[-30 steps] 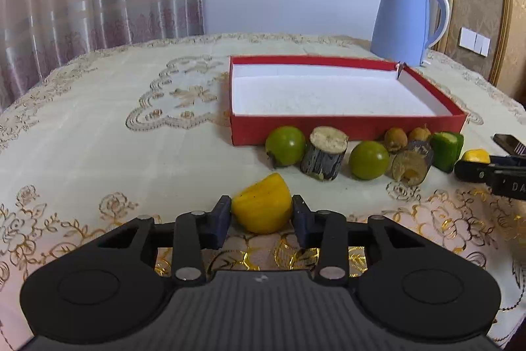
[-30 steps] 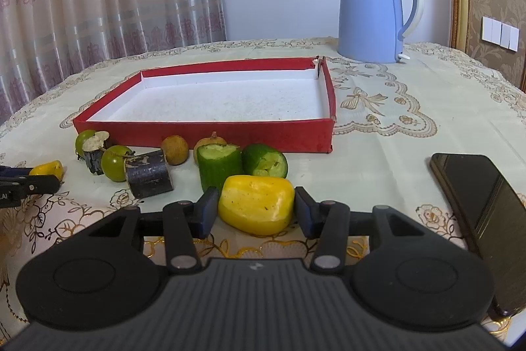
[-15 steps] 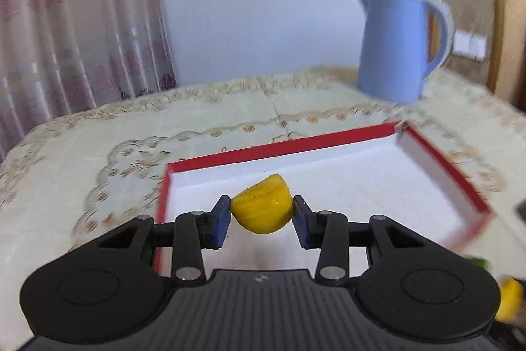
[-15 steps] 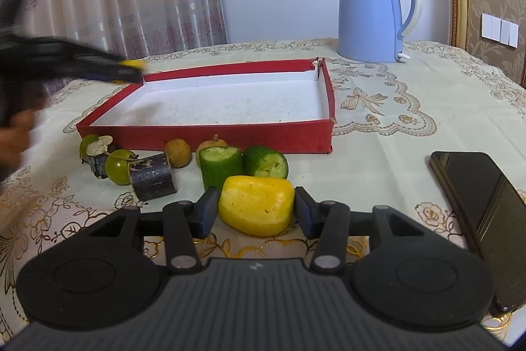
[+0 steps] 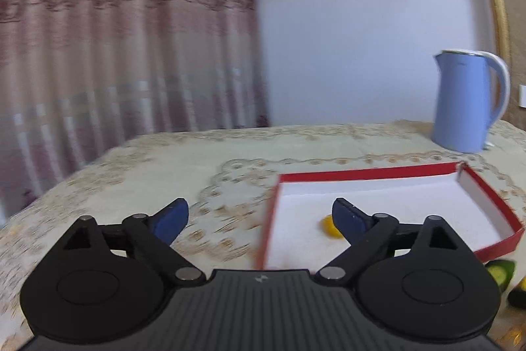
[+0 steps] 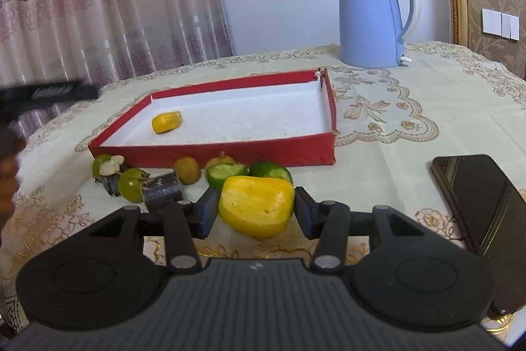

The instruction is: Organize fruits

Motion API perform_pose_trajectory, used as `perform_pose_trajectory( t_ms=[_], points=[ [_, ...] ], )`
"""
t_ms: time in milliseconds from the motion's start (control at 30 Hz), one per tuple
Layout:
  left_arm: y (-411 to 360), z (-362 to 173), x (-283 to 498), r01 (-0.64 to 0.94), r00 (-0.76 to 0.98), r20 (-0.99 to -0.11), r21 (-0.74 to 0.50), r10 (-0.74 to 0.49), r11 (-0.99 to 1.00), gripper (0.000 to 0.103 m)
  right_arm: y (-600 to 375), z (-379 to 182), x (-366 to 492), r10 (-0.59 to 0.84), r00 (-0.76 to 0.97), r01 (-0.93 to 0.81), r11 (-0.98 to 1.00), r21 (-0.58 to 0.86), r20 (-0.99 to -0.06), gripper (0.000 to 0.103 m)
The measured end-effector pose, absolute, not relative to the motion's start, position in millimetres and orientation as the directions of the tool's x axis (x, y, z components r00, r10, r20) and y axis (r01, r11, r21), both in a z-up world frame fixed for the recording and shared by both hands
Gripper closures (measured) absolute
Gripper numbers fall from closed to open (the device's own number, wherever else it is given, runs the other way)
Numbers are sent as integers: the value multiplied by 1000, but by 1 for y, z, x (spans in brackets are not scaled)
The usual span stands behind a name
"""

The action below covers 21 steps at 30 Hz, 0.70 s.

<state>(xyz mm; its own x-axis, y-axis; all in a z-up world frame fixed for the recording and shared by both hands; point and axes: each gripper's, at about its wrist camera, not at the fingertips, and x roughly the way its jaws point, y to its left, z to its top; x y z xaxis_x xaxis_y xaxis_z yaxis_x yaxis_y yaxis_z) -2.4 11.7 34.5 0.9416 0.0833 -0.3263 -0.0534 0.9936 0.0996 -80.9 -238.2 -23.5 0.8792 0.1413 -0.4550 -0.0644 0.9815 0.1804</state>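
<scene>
A red tray (image 6: 210, 150) with a white floor holds one small yellow fruit piece (image 6: 166, 122); it also shows in the left wrist view (image 5: 329, 225) inside the tray (image 5: 368, 174). My left gripper (image 5: 259, 219) is open and empty, above the tray's left edge. My right gripper (image 6: 256, 211) is shut on a large yellow fruit piece (image 6: 256, 209), low over the table in front of the tray. Green limes (image 6: 271, 170), brown round fruits (image 6: 186, 170) and dark sugarcane pieces (image 6: 161, 191) lie along the tray's front wall.
A blue kettle (image 6: 374, 12) stands behind the tray at the back right. A black phone (image 6: 486, 219) lies on the cloth to the right of my right gripper. The left gripper's body (image 6: 49, 92) shows at the far left.
My left gripper opened and let go of the small yellow piece, which now lies in the tray, and it has drawn back to the left. The right gripper rose slightly with its yellow piece.
</scene>
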Motion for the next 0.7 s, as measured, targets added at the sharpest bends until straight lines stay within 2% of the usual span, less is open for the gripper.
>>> perform_pose_trajectory(
  t_ms=[233, 700],
  points=[
    [19, 2, -6, -98, 909, -394, 113, 135, 989, 8, -229, -10, -77, 139, 891, -85, 986, 141, -432, 56],
    [38, -9, -14, -129, 899, -419, 29, 129, 991, 8, -229, 10, -37, 138, 897, -102, 989, 108, -421, 56]
  ],
)
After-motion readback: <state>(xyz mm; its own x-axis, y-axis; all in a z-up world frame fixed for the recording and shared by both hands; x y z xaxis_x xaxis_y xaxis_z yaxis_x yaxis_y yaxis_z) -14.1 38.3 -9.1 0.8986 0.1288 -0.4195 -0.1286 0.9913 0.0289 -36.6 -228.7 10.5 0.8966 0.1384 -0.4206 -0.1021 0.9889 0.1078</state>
